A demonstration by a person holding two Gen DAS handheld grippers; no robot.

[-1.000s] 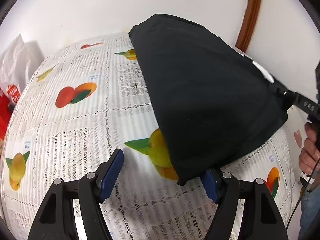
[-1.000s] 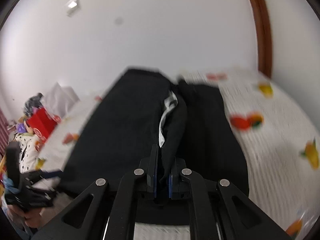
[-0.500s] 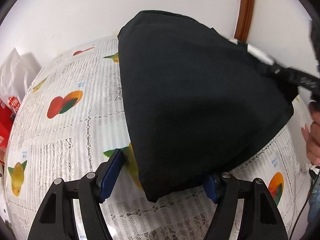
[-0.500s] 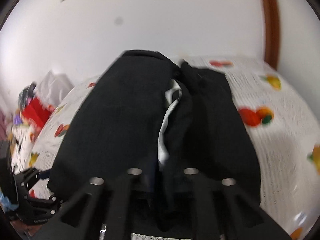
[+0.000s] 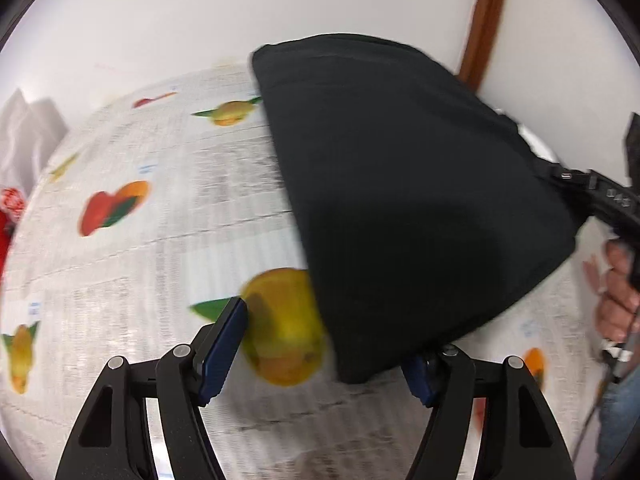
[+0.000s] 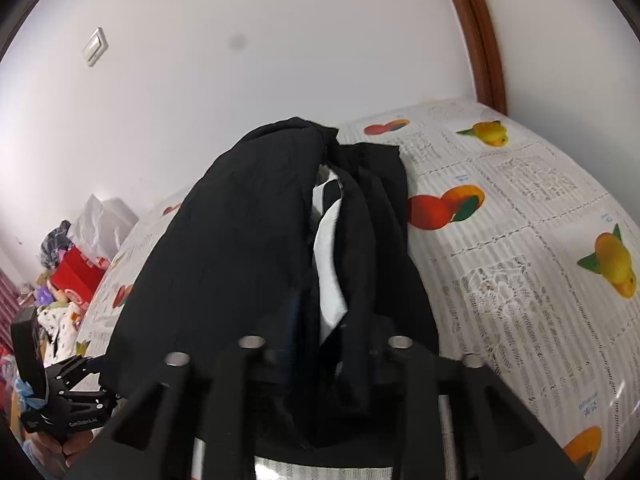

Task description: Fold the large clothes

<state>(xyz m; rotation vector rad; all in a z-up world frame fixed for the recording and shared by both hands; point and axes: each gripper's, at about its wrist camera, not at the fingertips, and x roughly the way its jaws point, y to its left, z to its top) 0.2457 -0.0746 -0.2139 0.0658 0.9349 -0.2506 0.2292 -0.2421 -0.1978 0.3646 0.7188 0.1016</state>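
A large black garment [image 5: 404, 196] lies folded on a table with a white fruit-print cloth [image 5: 160, 248]. My left gripper [image 5: 324, 352] is open and empty; the garment's near corner hangs over its right finger. In the right wrist view the garment [image 6: 240, 248] with a white inner strip [image 6: 330, 264] is bunched between the fingers of my right gripper [image 6: 320, 344], which have spread apart; the cloth covers the fingertips. The right gripper also shows in the left wrist view [image 5: 600, 196] at the garment's right edge.
A white wall runs behind the table, with a brown door frame [image 5: 480, 40] at the right. A pile of clothes, a red box [image 6: 78, 276] and a white bag [image 6: 102, 220] sit beyond the table's left end.
My right gripper's fingers, shut on the garment a second ago, have spread apart. The left gripper has shifted, so the garment's corner now sits nearer its right finger.
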